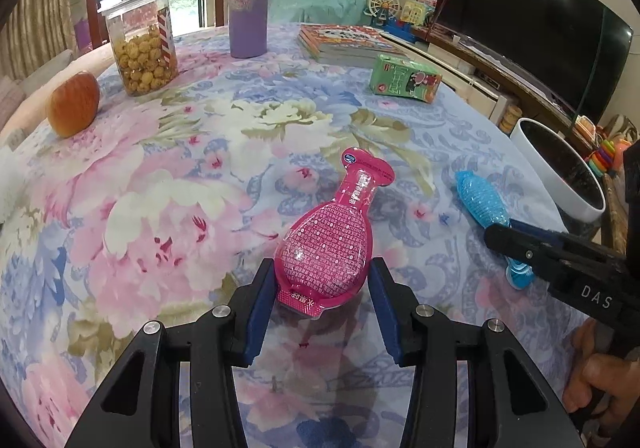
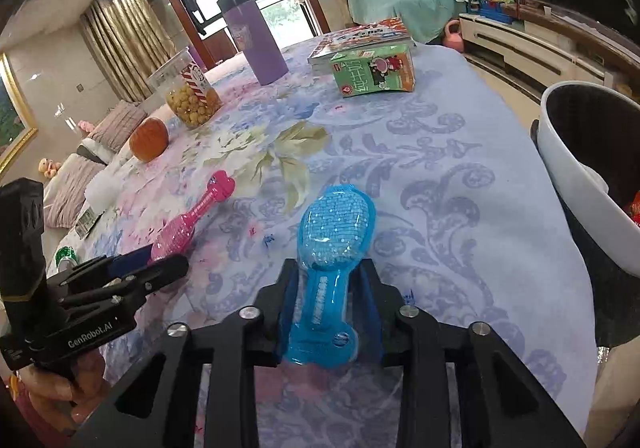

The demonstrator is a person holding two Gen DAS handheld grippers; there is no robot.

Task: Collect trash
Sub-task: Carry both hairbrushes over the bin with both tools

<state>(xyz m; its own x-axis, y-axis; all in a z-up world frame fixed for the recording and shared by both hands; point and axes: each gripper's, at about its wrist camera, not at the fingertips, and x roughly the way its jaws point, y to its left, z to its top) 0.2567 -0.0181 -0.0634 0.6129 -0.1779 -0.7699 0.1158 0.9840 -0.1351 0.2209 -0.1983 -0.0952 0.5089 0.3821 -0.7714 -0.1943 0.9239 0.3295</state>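
Observation:
A pink bottle-shaped plastic pouch (image 1: 334, 236) lies on the floral tablecloth (image 1: 160, 176). My left gripper (image 1: 322, 274) straddles its wide end with both blue pads close to its sides, a thin gap still showing. A blue pouch of the same shape (image 2: 332, 248) lies to the right. My right gripper (image 2: 330, 284) has its jaws at the narrow neck, pads beside it. The blue pouch (image 1: 482, 202) and right gripper (image 1: 520, 248) also show in the left wrist view. The pink pouch (image 2: 188, 224) and left gripper (image 2: 160, 262) show in the right wrist view.
A white bin (image 2: 580, 184) with a dark inside stands off the table's right edge. A green juice carton (image 1: 406, 78), books (image 1: 344, 42), a purple tumbler (image 1: 248, 4), a popcorn jar (image 1: 140, 44) and an apple (image 1: 74, 104) sit farther back.

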